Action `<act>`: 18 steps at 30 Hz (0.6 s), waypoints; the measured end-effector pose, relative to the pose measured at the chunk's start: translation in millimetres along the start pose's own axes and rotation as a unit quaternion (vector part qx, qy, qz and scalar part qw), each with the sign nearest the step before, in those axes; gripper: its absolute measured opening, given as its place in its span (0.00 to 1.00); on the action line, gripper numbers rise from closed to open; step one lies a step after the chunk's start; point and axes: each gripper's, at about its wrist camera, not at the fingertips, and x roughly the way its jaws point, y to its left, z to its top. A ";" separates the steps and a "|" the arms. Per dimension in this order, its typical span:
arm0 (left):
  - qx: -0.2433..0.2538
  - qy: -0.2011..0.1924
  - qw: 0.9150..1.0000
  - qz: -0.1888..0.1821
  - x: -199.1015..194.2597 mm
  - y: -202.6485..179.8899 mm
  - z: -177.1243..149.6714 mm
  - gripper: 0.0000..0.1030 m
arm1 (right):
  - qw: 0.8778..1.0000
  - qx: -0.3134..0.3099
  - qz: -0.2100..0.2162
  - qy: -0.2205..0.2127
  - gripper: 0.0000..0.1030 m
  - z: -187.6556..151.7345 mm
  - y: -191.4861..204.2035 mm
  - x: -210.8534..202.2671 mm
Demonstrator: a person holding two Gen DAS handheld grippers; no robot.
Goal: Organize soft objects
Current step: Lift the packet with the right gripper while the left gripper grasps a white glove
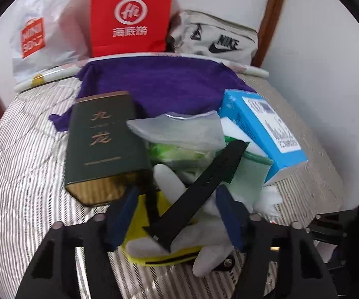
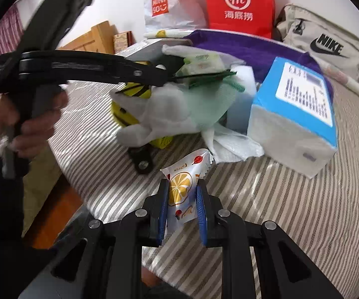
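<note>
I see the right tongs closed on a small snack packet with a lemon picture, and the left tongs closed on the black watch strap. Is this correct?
Not fully. The left tongs are open; the black watch strap only lies between their fingers over the pile, as the left wrist view shows. The right tongs are indeed closed on the snack packet with a lemon picture.

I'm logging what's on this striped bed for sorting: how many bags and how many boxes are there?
Bags: 3 - white crinkled Miniso plastic bag, red Haidilao paper bag, beige fabric Nike bag.
Boxes: 2 - dark green box with gold lettering, blue and white cardboard box.
Total: 5
</note>
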 end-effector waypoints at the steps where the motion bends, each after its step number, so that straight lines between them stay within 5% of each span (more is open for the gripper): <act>1: 0.005 0.004 1.000 0.001 3.4 -1.4 0.0 0.53 | 1.000 0.000 0.006 -0.002 0.21 -1.8 0.0 -1.5; 5: 0.030 0.012 0.999 0.013 13.6 -10.1 -0.6 0.52 | 1.000 -0.003 0.019 0.002 0.21 -5.1 -0.5 -0.2; 10: 0.047 0.016 0.999 0.011 9.4 -15.7 0.2 0.29 | 1.000 -0.017 -0.009 -0.001 0.21 -12.8 -13.8 -14.2; 18: 0.031 0.005 0.999 0.023 -19.0 -8.3 -7.8 0.22 | 0.999 0.010 -0.030 0.010 0.21 -31.1 -35.5 -29.0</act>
